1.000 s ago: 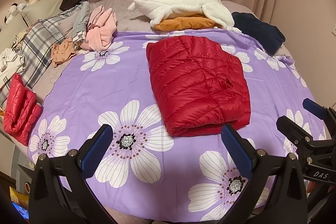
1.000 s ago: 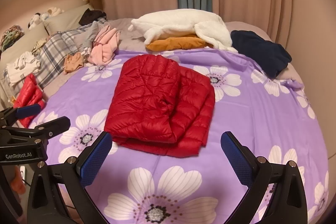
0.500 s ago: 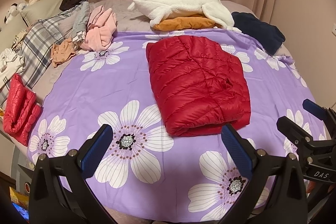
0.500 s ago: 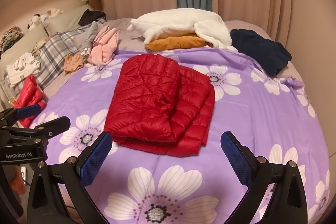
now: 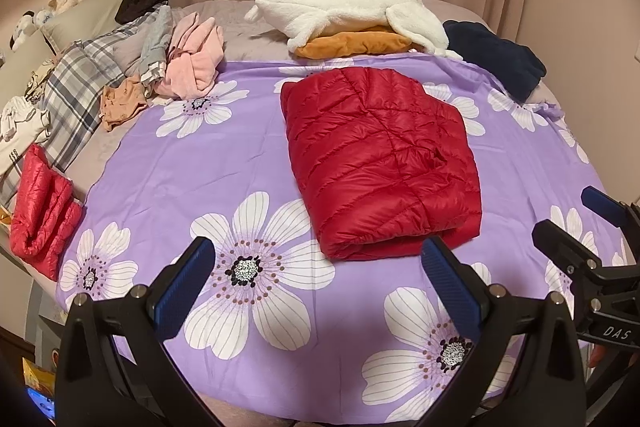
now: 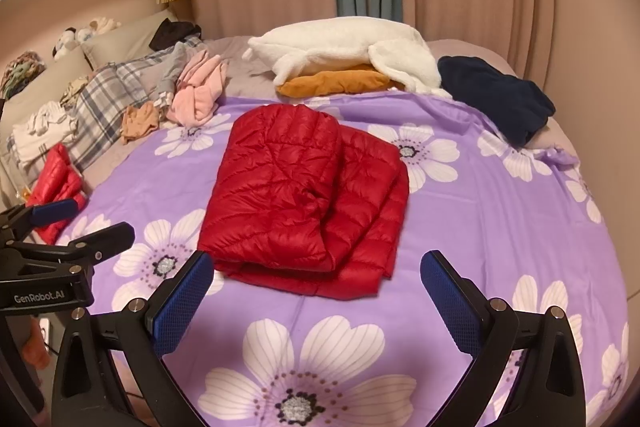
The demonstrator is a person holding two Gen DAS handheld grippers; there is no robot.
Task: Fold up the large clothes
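Observation:
A red quilted puffer jacket [image 5: 380, 159] [image 6: 304, 195] lies folded into a thick bundle in the middle of the purple flowered sheet [image 5: 224, 163] [image 6: 480, 211]. My left gripper [image 5: 316, 267] hovers open over the sheet just short of the jacket's near edge, holding nothing. My right gripper [image 6: 314, 277] is open too, its blue pads [image 6: 448, 303] spread on either side of the bundle's near edge, apart from it. Each gripper shows at the edge of the other's view: the right gripper [image 5: 592, 227] and the left gripper [image 6: 76, 223].
A second red puffer [image 5: 42, 215] lies at the bed's left edge. Behind are a pink garment [image 5: 196, 63], a plaid pillow [image 5: 76, 91], a white fleece [image 5: 348, 11] on an orange cushion [image 5: 356, 45], and a navy garment [image 5: 496, 59]. Curtains hang behind the bed.

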